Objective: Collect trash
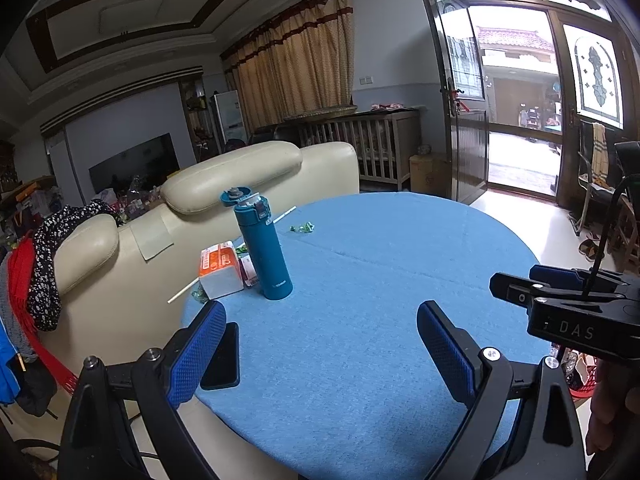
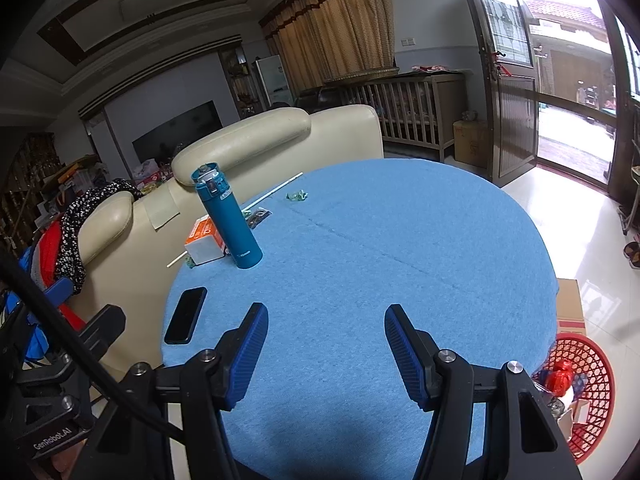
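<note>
Both grippers, left and right, hung with fingers apart and empty over the table's near edge. Beside the left edge lay a phone. Farther off stood a flask by a box. Near the far edge lay a green wrapper and a straw. Right of the table stood a red basket.

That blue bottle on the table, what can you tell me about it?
The bottle is a tall, slim teal flask, seemingly metal, with small white lettering near its base. It stands upright on the blue tablecloth near the table's far left edge. Its flip lid is open, tilted back. An orange and white box sits right behind it; contact is unclear. No gripper touches it.
</note>
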The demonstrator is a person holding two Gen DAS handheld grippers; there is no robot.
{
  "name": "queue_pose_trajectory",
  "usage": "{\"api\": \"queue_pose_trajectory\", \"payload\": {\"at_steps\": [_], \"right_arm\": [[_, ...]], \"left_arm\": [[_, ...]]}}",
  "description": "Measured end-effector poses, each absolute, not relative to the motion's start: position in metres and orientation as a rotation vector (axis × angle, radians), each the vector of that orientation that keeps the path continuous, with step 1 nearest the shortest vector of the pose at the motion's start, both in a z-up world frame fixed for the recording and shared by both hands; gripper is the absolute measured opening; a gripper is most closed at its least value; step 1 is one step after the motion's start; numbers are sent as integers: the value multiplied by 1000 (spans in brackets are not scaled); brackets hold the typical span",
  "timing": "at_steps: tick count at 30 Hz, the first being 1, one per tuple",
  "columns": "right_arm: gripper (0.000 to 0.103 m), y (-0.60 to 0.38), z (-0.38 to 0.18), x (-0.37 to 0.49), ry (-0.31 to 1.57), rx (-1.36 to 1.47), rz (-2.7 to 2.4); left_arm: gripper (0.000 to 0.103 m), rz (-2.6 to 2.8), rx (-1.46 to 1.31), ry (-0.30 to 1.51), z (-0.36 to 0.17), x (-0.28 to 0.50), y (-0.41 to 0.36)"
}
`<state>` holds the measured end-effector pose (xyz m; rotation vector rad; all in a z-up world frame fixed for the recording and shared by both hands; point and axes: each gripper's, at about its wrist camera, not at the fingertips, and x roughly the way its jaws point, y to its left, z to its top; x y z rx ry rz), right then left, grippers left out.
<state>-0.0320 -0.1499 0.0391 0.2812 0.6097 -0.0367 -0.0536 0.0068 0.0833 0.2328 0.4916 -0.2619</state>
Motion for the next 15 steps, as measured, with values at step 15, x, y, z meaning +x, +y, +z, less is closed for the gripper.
{"api": "queue_pose_trajectory", "payload": {"at_steps": [15], "right_arm": [[65, -175, 25, -2, 630, 270, -89]], "left_arm": [[96, -271, 230, 573, 59, -13, -11]]}}
